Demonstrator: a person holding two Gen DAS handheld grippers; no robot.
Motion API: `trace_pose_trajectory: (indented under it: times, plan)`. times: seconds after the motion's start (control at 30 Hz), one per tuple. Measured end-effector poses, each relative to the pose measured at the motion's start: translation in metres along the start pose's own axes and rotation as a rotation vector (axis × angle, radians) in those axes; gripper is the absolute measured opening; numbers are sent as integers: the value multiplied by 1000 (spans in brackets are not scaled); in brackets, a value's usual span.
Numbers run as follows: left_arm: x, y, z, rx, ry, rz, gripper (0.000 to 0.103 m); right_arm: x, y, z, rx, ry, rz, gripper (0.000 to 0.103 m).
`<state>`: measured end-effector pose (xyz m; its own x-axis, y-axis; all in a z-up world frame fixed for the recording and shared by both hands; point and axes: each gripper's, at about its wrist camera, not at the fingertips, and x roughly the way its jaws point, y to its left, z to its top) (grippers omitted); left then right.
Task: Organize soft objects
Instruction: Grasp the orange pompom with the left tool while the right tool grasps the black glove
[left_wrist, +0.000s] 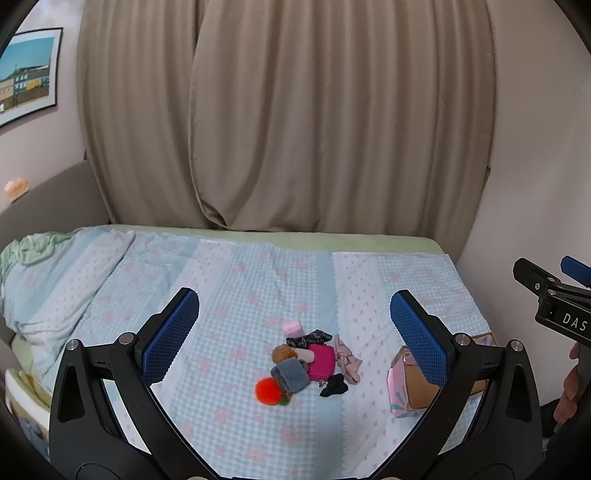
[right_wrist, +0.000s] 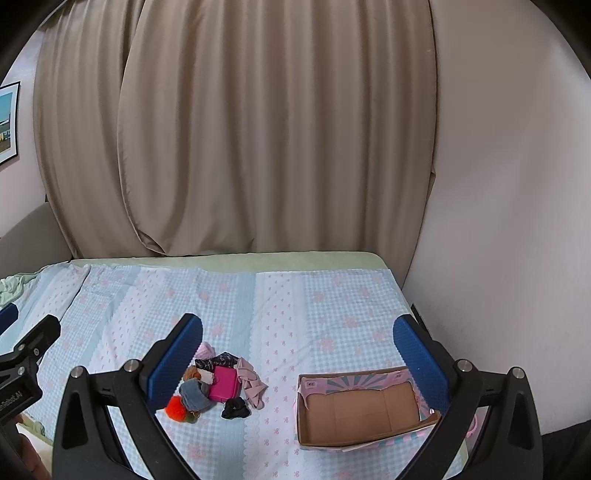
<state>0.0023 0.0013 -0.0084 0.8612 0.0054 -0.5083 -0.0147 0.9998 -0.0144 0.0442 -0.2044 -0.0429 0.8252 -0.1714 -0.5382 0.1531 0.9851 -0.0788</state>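
A small heap of soft things lies on the bed: an orange pompom (left_wrist: 268, 390) (right_wrist: 176, 406), a grey fuzzy piece (left_wrist: 291, 374) (right_wrist: 194, 395), a magenta pouch (left_wrist: 321, 362) (right_wrist: 223, 384), a pale pink cloth (left_wrist: 347, 360) (right_wrist: 252, 384), a black scrunchie (left_wrist: 333, 385) (right_wrist: 235, 407) and a pink roll (left_wrist: 292, 327). An open cardboard box (right_wrist: 360, 410) (left_wrist: 413, 387) stands right of the heap, empty. My left gripper (left_wrist: 294, 334) is open above the heap. My right gripper (right_wrist: 297, 352) is open, held above heap and box.
The bed has a light blue checked cover (right_wrist: 295, 306). A crumpled duvet (left_wrist: 55, 273) lies at the left. Beige curtains (left_wrist: 280, 110) hang behind, a wall (right_wrist: 509, 221) bounds the right side. The right gripper's body shows in the left wrist view (left_wrist: 554, 299).
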Motion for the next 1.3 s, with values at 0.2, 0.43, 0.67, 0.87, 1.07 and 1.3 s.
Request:
trace_pose_trajectory:
  times: [0.2,0.43,0.67,0.87,1.07,1.3]
  plan:
    - [0,10,-9,-39,-17,16,103,5,1,-4,-14,11,47,103]
    - [23,28,-39,-51,62,56,103,26,21,-21,-53,55,114,103]
    - [86,47,-94,27,186,31,103,74,55,-66,-102,119,130,103]
    - [167,57,-157,131,279,-47,103,133,74,-128,-81,206,116,103]
    - [244,61,-225,193,346,-113,103,196,96,-197,-86,260,85,103]
    - [321,62,-280,211,347,-149,102,264,112,-259,-93,286,87,98]
